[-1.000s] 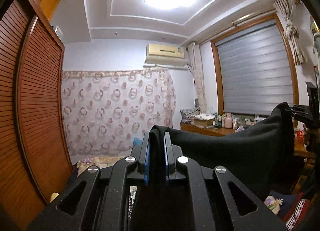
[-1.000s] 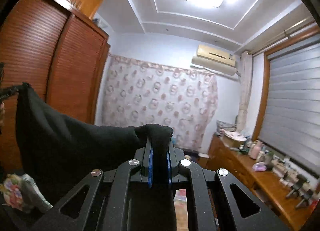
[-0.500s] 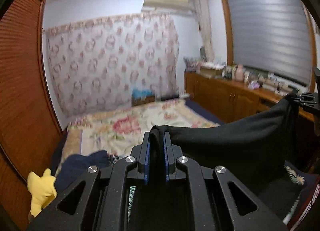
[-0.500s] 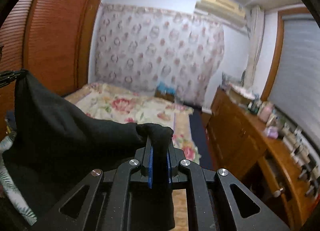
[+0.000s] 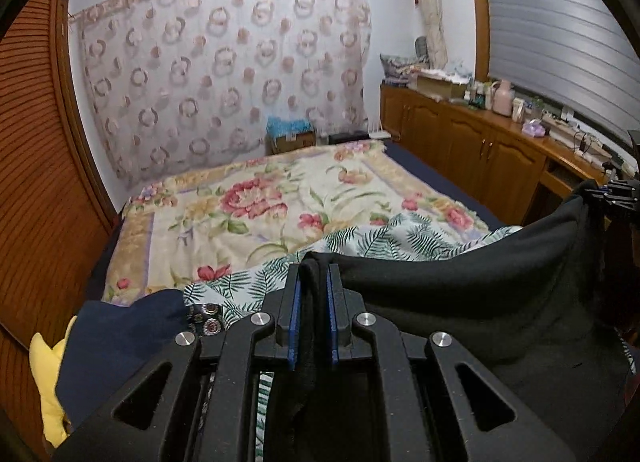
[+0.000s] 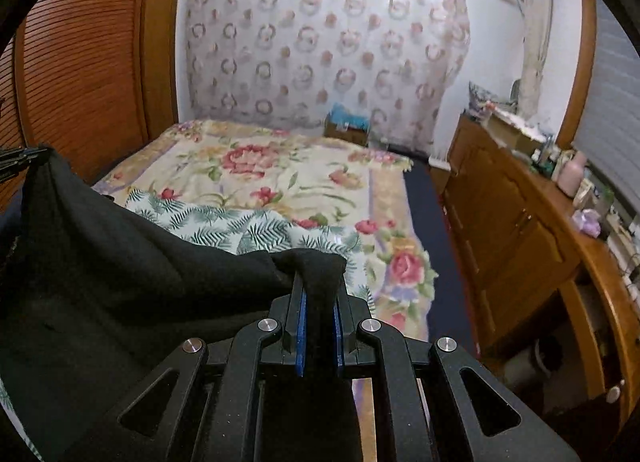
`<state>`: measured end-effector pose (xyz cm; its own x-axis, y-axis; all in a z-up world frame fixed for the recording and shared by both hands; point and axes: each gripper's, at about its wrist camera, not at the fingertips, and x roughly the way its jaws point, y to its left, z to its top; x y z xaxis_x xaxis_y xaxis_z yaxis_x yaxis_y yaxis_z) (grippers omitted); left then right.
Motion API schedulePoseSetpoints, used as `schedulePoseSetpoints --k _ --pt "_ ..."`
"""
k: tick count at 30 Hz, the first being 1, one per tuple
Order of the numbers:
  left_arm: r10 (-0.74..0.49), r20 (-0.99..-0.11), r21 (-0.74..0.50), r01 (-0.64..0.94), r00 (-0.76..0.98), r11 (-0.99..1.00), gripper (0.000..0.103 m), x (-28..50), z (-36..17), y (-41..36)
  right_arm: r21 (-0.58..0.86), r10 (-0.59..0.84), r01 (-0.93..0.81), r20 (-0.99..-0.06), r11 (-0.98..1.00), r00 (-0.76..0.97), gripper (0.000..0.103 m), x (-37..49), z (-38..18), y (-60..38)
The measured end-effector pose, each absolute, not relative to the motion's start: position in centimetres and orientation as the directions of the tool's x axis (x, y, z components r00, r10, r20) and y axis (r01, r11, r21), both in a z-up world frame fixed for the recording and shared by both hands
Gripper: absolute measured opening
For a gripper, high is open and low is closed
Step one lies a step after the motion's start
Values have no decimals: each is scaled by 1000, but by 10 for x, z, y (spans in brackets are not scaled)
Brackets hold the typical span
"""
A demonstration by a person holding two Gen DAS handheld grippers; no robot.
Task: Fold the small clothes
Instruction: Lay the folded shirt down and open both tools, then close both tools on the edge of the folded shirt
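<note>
The left gripper point(image 5: 313, 274) was clamped on one corner of a black garment point(image 5: 460, 302), the cloth pinched between its blue-lined fingers point(image 5: 293, 322) and trailing down behind them toward the camera. From that pinch the garment ran off to the gripper's right as a sagging span, rising at its far end to the right gripper point(image 5: 612, 196), which showed at the edge of the left wrist view holding the other corner. To the left of the left gripper and below it lay a dark navy garment point(image 5: 120, 334), with a yellow piece of cloth point(image 5: 44, 374) just beyond that. Ahead of the fingers a fern-print fabric point(image 5: 380, 238) lay on a floral blanket point(image 5: 248, 206) that covered the bed.

In the right wrist view the same black garment point(image 6: 120, 282) hung to the left of the right gripper point(image 6: 319, 282), reaching up to the left gripper point(image 6: 18, 156) at the picture's edge. The right gripper was likewise closed on the cloth, a bunched corner bulging over its fingertips and a strip running back between its blue pads point(image 6: 301, 330). Ahead of it lay the fern-print fabric point(image 6: 240, 226) and the floral blanket point(image 6: 280, 166). To its right stood a wooden cabinet point(image 6: 512, 214) with bottles and small items on top.
</note>
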<state>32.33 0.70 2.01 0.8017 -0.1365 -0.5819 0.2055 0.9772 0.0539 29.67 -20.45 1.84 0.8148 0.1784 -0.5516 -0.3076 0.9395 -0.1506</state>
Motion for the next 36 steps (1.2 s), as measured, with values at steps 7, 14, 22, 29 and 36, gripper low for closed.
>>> schedulePoseSetpoints --k 7,14,22,29,36 --pt "-136 -613 47 207 779 977 39 319 6 7 -105 167 -287 -609 952 775 28 303 36 -238" --pt "-200 -639 -18 245 743 969 80 282 -2 15 -67 159 -247 -598 967 786 62 279 34 -242" --pt "-176 -684 -27 217 708 976 80 234 -29 13 9 177 -219 -621 976 763 62 237 23 -249" --pt "-171 -719 -46 200 674 979 80 214 -45 9 5 149 -188 -632 982 761 62 205 35 -264" --pt "-170 -738 -77 168 653 983 80 206 -55 14 0 139 -182 -641 983 755 62 187 37 -267"
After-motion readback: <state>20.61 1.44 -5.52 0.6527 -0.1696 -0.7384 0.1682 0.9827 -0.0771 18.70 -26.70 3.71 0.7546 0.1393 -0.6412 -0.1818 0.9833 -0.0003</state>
